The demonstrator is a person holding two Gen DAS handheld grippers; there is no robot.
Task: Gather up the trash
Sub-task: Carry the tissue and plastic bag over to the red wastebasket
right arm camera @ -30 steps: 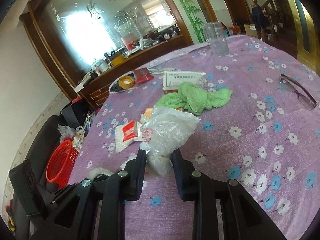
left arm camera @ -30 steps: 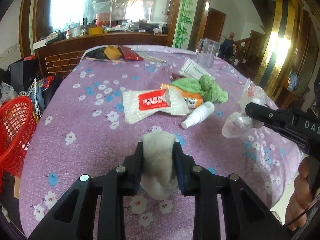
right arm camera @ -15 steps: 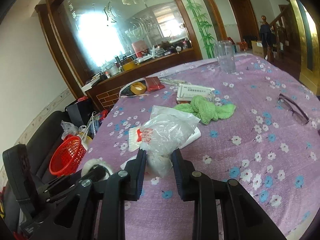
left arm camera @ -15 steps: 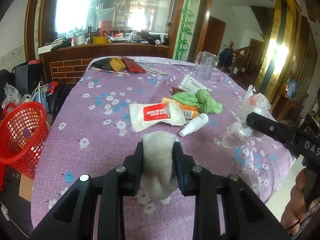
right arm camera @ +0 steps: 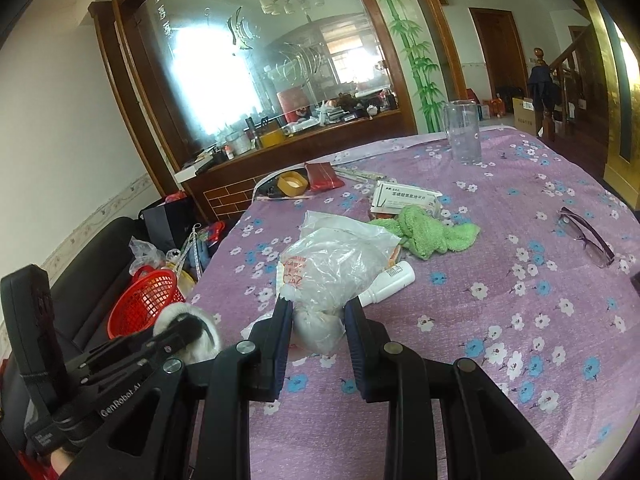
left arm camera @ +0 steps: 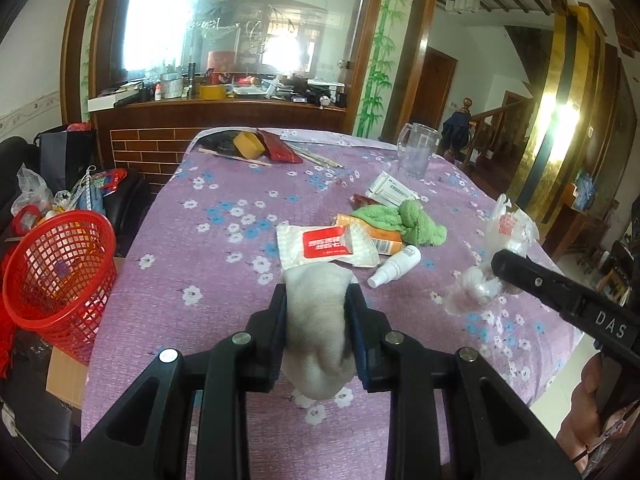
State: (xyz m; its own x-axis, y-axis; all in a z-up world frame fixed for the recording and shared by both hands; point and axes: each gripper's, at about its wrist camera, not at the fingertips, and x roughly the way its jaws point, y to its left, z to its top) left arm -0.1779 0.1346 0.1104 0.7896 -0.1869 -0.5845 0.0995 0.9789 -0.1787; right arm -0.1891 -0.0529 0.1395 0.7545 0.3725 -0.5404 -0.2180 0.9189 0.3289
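Left gripper clamped grey-white crumpled tissue wad, held above near edge of purple floral tablecloth. Right gripper clenched on crumpled clear plastic bag, lifted over same cloth. Ahead lay white wet-wipe packet with red label, white spray bottle, green towel, orange box partly hidden under towel. Red mesh basket stood beyond table's left edge, bare cloth between. Purple glasses lay far right. Bag contents unclear.

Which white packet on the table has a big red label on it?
The flat white packet beside the spray bottle. The white box farther back has only dark print, no red patch.
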